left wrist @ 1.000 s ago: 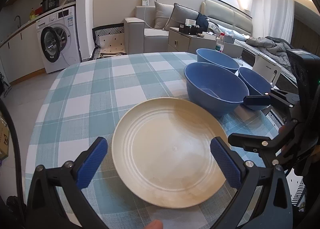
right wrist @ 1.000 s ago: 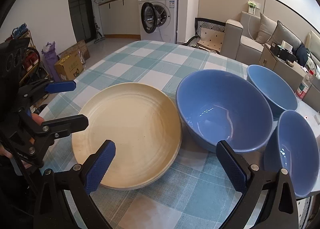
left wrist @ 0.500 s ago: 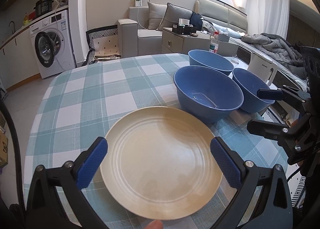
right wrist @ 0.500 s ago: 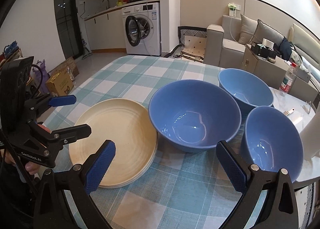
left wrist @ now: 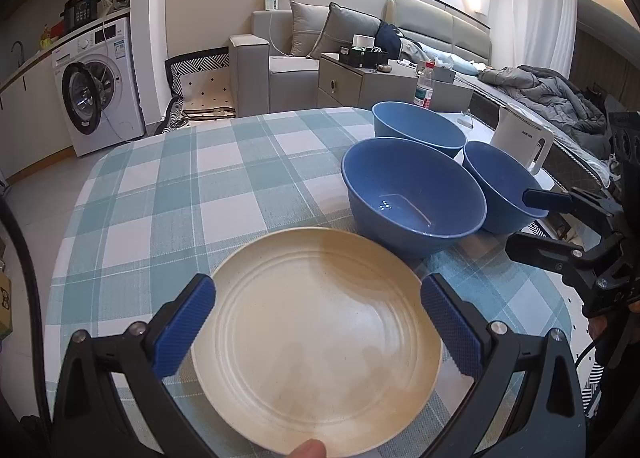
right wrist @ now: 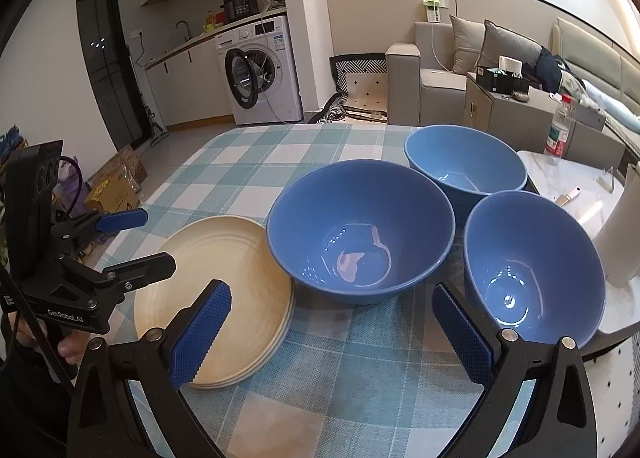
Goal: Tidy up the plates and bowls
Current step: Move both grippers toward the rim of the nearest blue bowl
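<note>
Cream plates (right wrist: 216, 290) stacked at 9 o'clock of three blue bowls (right wrist: 360, 238); both claws (left wrist: 320, 322) (right wrist: 332, 332) wide open, empty

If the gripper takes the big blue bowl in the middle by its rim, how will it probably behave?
The middle bowl looks rigid, so it should keep its shape. Its glossy inside reflects the lights, so the rim may be slippery between the pads. It is deep and wide, so held at one side it may tilt. Its side seems to overhang the plate stack, so lifting straight up seems safest.
</note>
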The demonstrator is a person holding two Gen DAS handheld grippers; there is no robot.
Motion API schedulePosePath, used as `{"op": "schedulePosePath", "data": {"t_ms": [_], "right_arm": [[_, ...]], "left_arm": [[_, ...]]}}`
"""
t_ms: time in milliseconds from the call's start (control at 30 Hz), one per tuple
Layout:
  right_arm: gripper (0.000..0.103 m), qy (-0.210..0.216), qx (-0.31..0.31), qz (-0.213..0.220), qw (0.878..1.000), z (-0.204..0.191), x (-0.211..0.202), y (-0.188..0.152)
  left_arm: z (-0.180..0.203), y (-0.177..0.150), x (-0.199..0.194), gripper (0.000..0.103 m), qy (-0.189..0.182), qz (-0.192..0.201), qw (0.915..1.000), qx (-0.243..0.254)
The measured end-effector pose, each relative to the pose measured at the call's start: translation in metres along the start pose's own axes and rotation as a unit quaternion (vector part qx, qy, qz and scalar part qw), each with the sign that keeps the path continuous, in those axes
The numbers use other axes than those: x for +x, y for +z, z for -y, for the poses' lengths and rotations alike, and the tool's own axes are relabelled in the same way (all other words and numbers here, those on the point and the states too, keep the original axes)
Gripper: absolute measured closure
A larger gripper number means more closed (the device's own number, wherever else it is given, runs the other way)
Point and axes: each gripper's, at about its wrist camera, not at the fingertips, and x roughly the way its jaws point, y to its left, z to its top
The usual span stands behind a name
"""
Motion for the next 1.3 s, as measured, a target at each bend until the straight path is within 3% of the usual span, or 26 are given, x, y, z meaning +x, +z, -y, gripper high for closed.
{"op": "schedulePosePath", "data": {"t_ms": [300, 500, 1300], "right_arm": [[0.001, 0.008, 0.022, -0.004, 1.000, 0.010, 0.000, 0.004], [0.001, -0.009, 0.034, -0.003, 0.999, 0.018, 0.001, 0.005], [0.001, 0.012, 0.097, -0.019, 0.995, 0.034, 0.028, 0.007]], "left_arm": [[0.001, 0.011, 0.006, 0.000, -0.009, -0.008, 0.9999, 0.001], [-0.002, 0.016, 0.012, 0.000, -0.011, -0.014, 0.9998, 0.003], [-0.013, 0.037, 0.047, 0.000, -0.033, -0.039, 0.9987, 0.003]]}}
